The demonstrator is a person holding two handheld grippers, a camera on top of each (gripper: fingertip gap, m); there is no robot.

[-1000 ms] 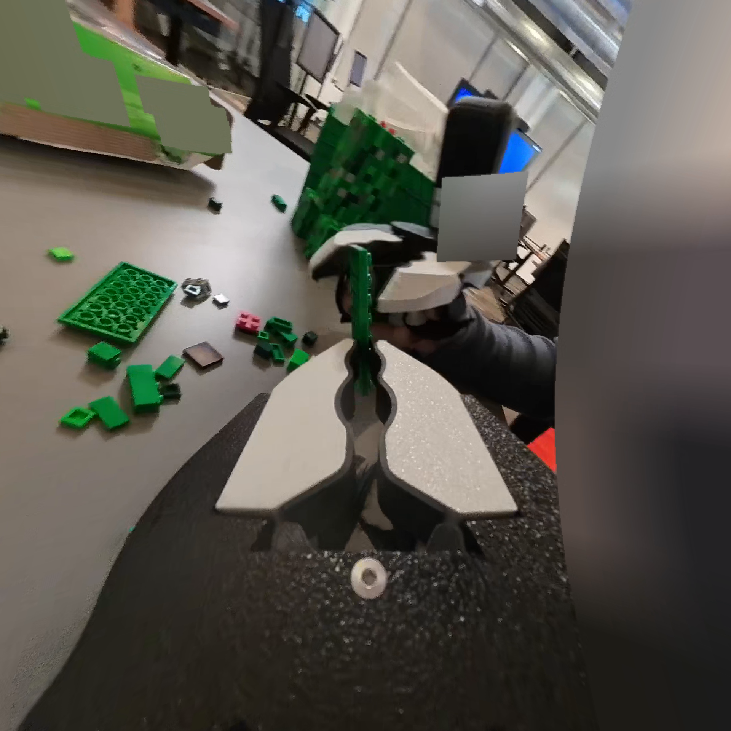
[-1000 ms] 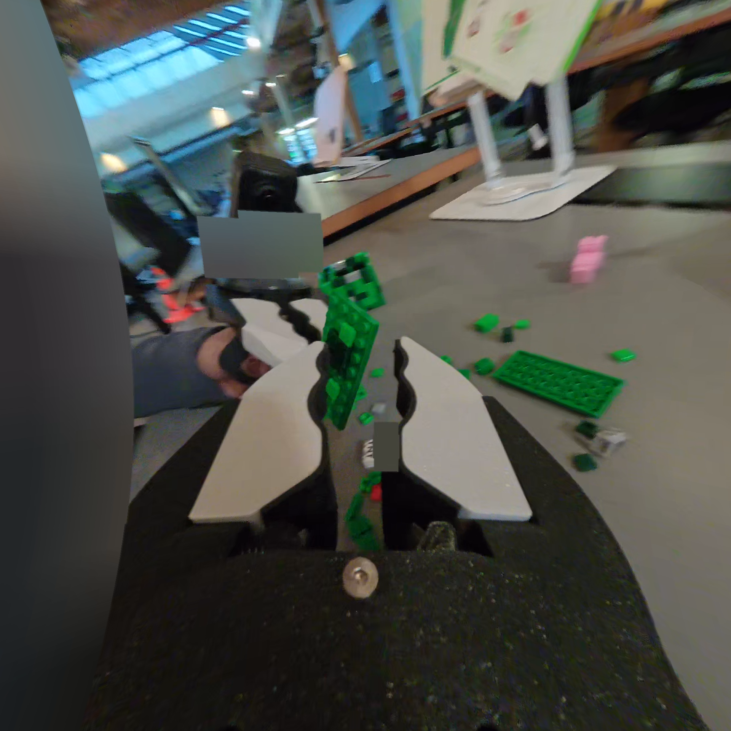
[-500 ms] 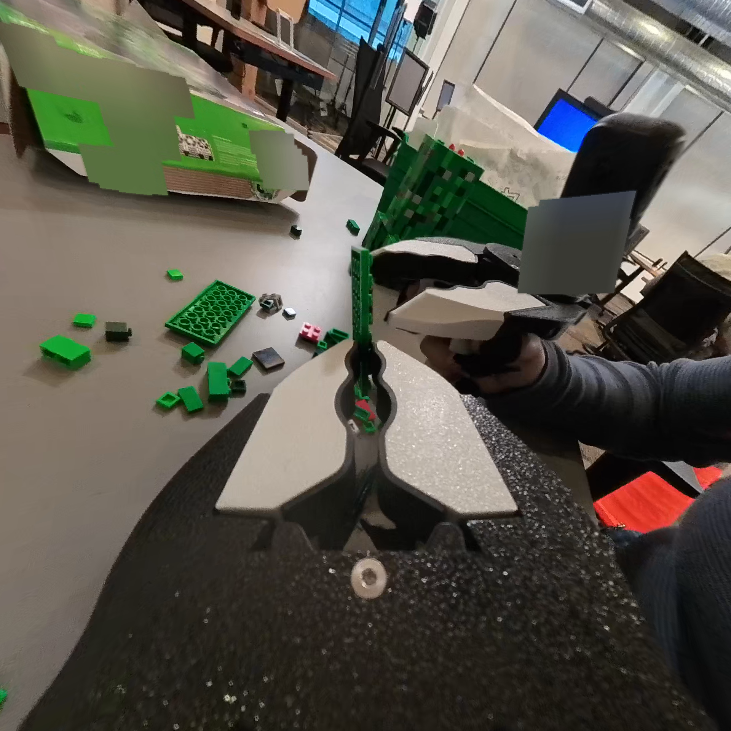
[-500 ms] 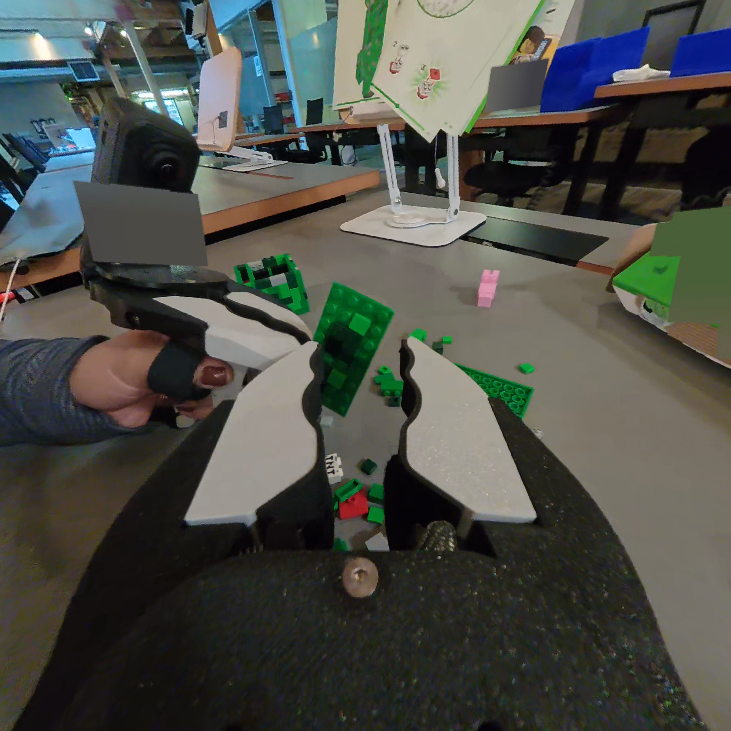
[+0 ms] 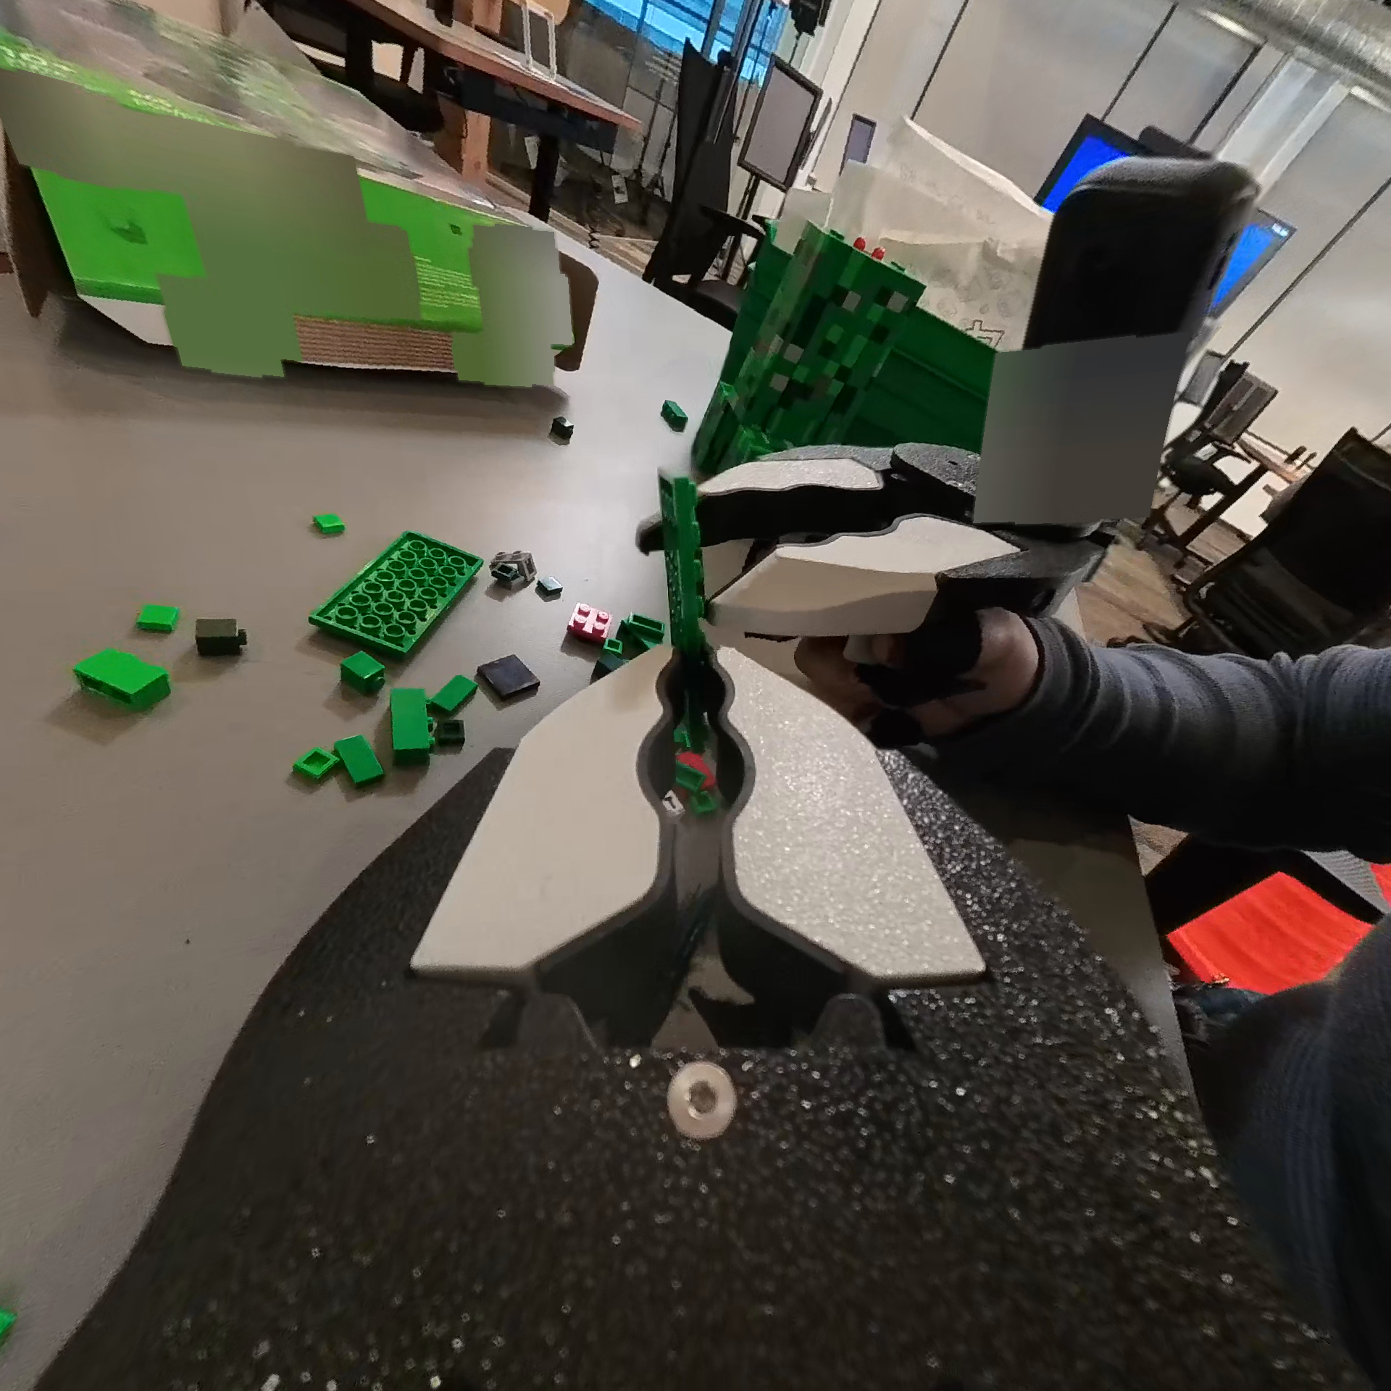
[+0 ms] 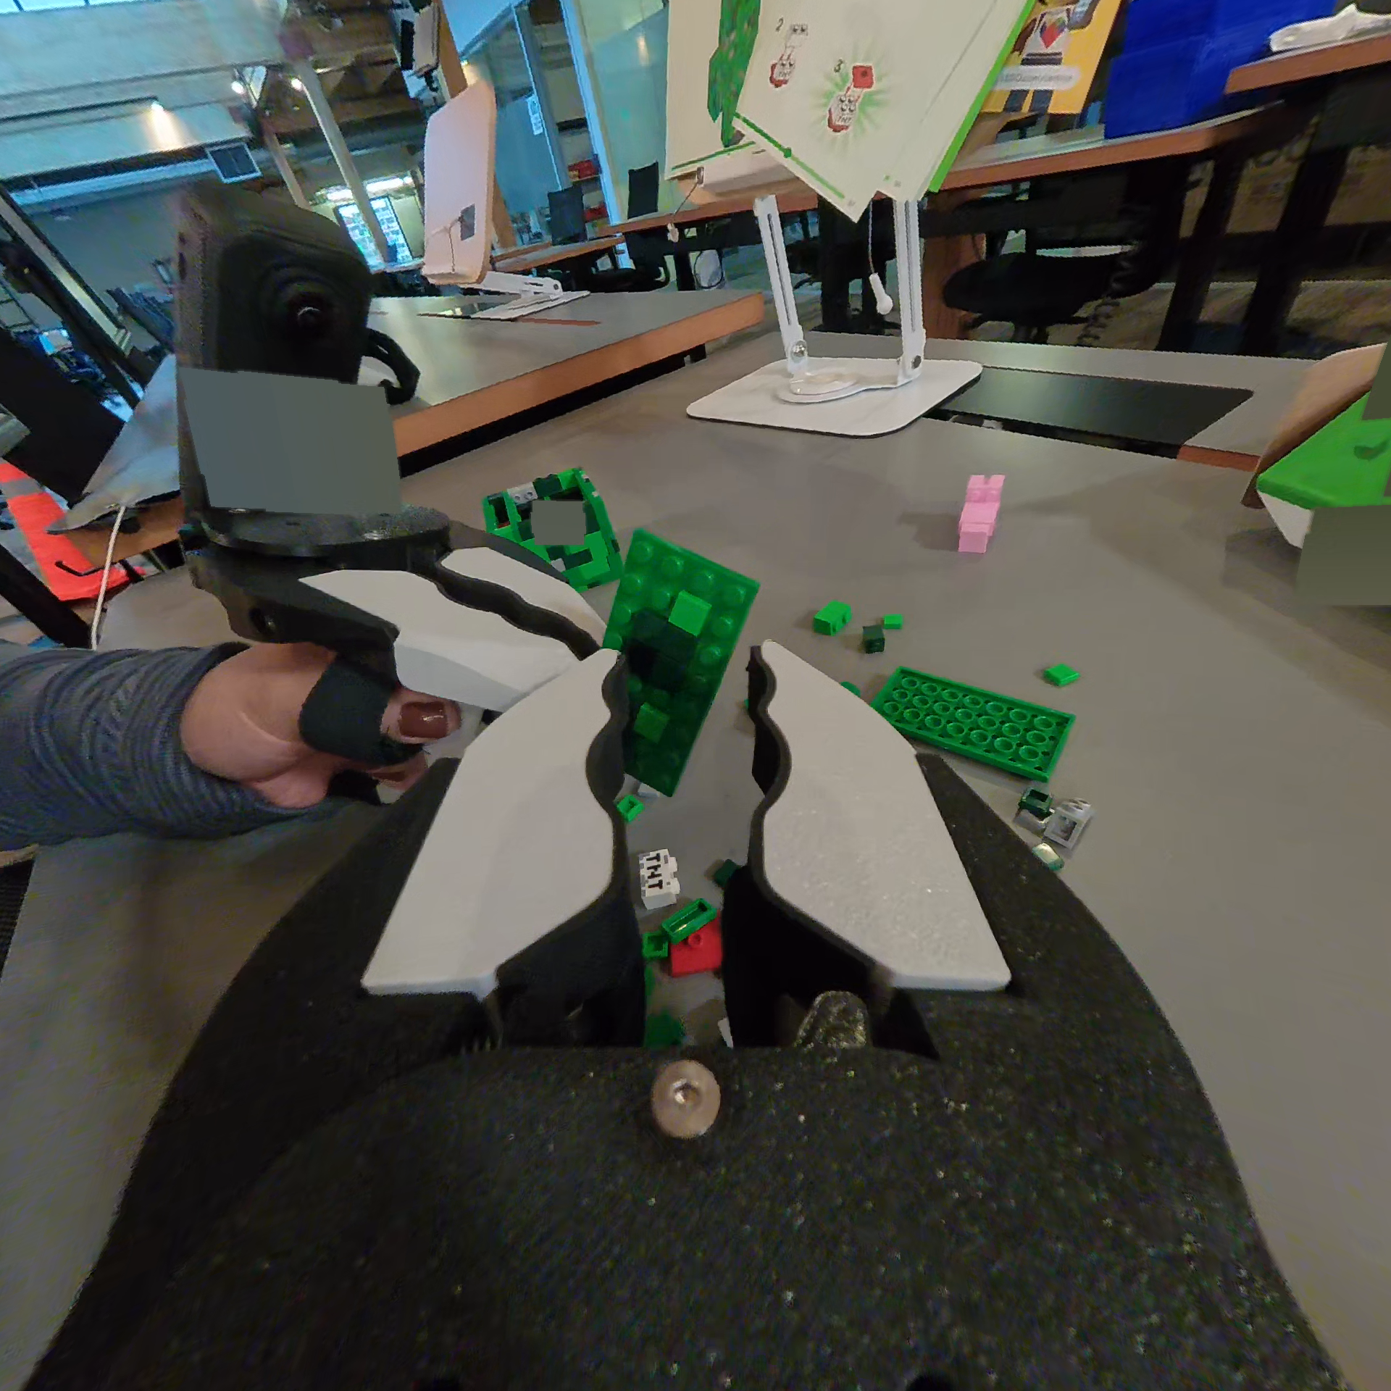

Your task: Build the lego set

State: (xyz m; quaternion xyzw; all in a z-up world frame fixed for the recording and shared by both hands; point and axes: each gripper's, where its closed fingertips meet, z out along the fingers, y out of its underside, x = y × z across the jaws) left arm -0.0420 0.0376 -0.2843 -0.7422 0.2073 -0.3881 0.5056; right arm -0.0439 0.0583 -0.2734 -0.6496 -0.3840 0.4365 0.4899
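Beyond both tongs on the grey bench (image 6: 1129, 527) stands a tall green block tower (image 5: 813, 361). Nearer, the left tongs (image 5: 694, 662) are closed on the lower edge of an upright green plate (image 6: 677, 647) carrying a few small bricks, while the right tongs (image 6: 681, 662) sit parted around it, apparently gripping nothing. The plate looks light, stiff and smooth, probably best pinched by its edges; loose bricks (image 5: 406, 722) lie left of the left tongs.
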